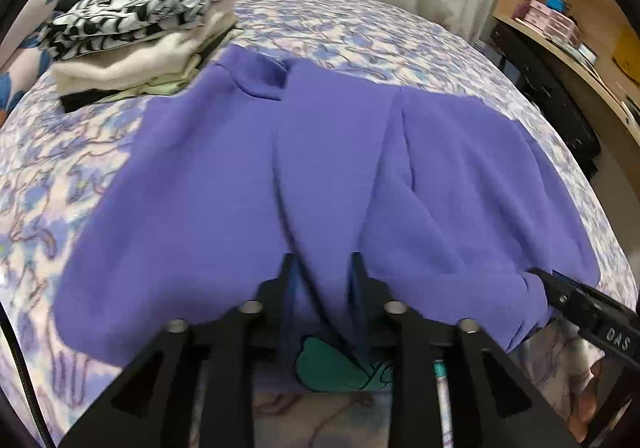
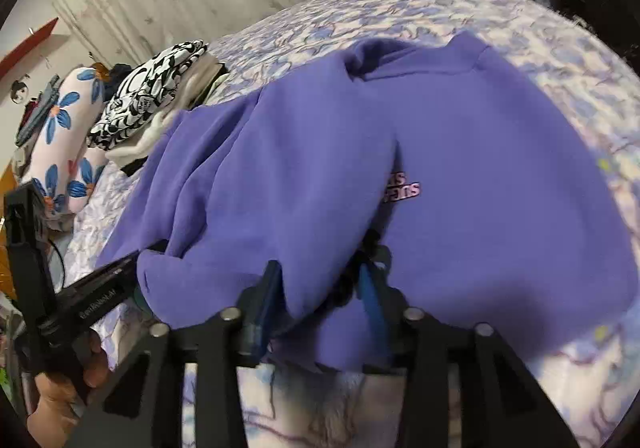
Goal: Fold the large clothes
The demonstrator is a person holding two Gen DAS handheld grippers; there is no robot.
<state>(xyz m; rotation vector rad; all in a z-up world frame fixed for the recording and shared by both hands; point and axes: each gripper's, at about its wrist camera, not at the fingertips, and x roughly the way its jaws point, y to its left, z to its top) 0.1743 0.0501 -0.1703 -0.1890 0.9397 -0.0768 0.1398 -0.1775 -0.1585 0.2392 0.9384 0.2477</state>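
A large purple sweatshirt (image 1: pixel 224 176) lies spread on the bed, collar at the far end; a small pink logo (image 2: pixel 401 189) shows on it upside down. My left gripper (image 1: pixel 322 266) is at its near hem, open, a raised fold of purple cloth running loosely between the fingers with the blue pads showing. My right gripper (image 2: pixel 318 278) is open at the hem further right, and cloth drapes between its fingers too. The right gripper (image 1: pixel 560 290) also enters the left wrist view from the right; the left gripper (image 2: pixel 100 284) enters the right wrist view from the left.
A stack of folded clothes (image 1: pixel 140 32), black-and-white print on top, sits at the bed's far left. The floral bedsheet (image 1: pixel 360 36) shows all around the sweatshirt. A flowered pillow (image 2: pixel 68 120) lies left, a wooden shelf (image 1: pixel 560 20) and a black bag (image 1: pixel 556 108) right, curtains behind.
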